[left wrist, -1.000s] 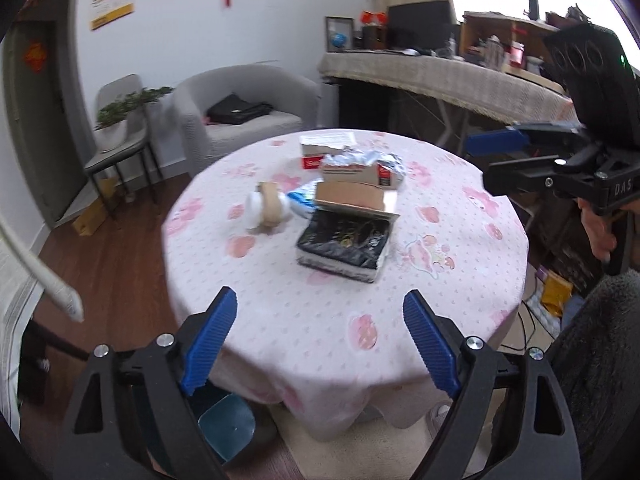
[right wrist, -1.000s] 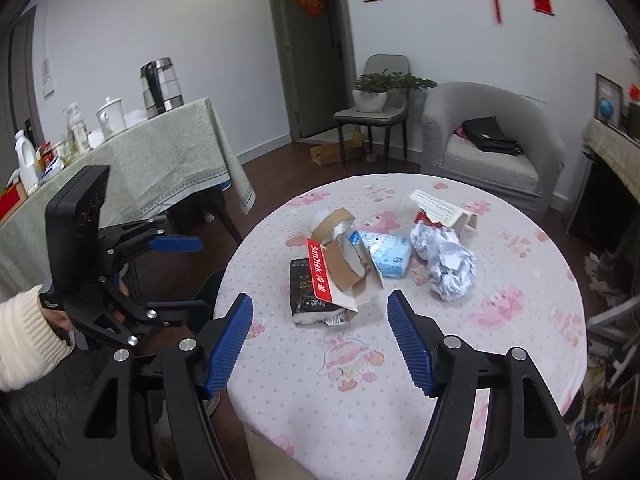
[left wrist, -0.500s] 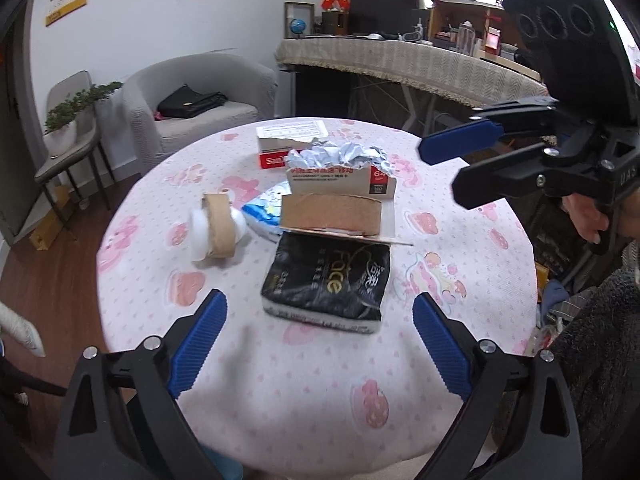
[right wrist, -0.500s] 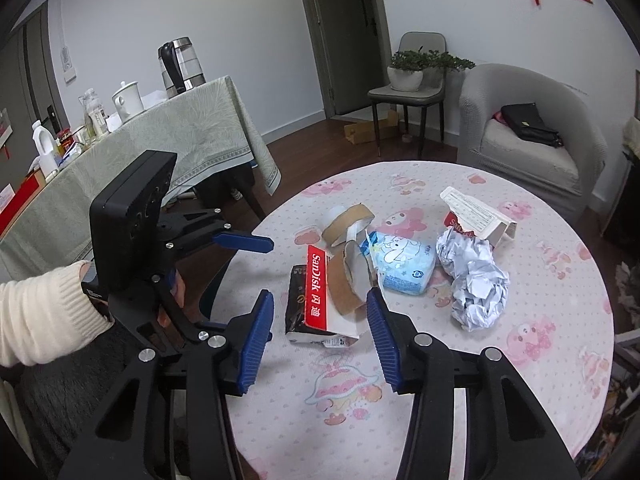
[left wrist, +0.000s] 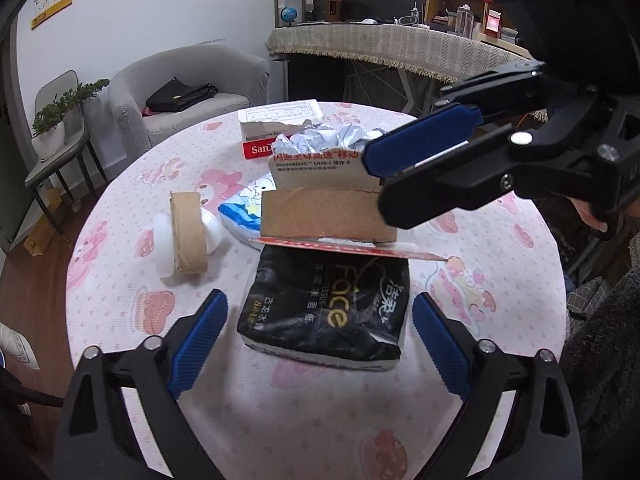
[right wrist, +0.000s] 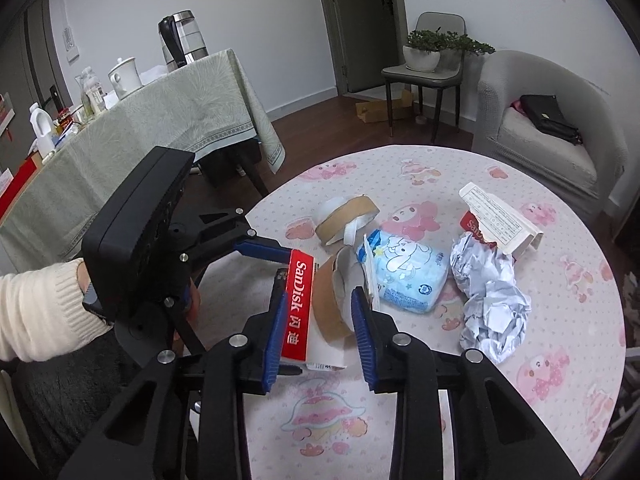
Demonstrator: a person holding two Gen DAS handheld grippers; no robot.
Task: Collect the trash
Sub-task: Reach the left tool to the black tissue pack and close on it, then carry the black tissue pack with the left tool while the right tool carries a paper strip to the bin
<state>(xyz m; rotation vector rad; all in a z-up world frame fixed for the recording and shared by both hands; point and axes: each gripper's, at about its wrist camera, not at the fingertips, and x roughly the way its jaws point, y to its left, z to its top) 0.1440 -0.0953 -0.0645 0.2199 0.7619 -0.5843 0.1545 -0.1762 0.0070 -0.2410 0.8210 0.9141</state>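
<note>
Across a round table [left wrist: 320,420] with a pink-printed cloth, several pieces of trash near the middle.

Left gripper [left wrist: 320,304]: held low at the near edge of the table and pointed steeply down. Jaws wide apart, just now drawn in a little, with nothing pressed. Between the blue fingers, but not touching them, the near end of a black tissue pack [left wrist: 328,360] lying flat on the cloth. Behind this tool, a cream sleeve [right wrist: 36,312].

Right gripper [right wrist: 316,316]: brought in from the right side, tilted down, with the holding hand [left wrist: 592,212] partly seen behind it. Jaws just now closing, and now clamped on a torn red-and-white carton [right wrist: 298,304], one pad against its red face, the other at its far side. Carton resting on the far end of the black pack, with a brown tape roll [left wrist: 324,216] inside it.

Beyond the carton, a ball of crumpled paper [right wrist: 492,300] and a second torn box [right wrist: 500,220] just beside it. Touching the carton, a blue-and-white tissue packet [right wrist: 408,276]. To the left, apart from both tools, another brown roll [left wrist: 188,236] standing on edge against something white.
</note>
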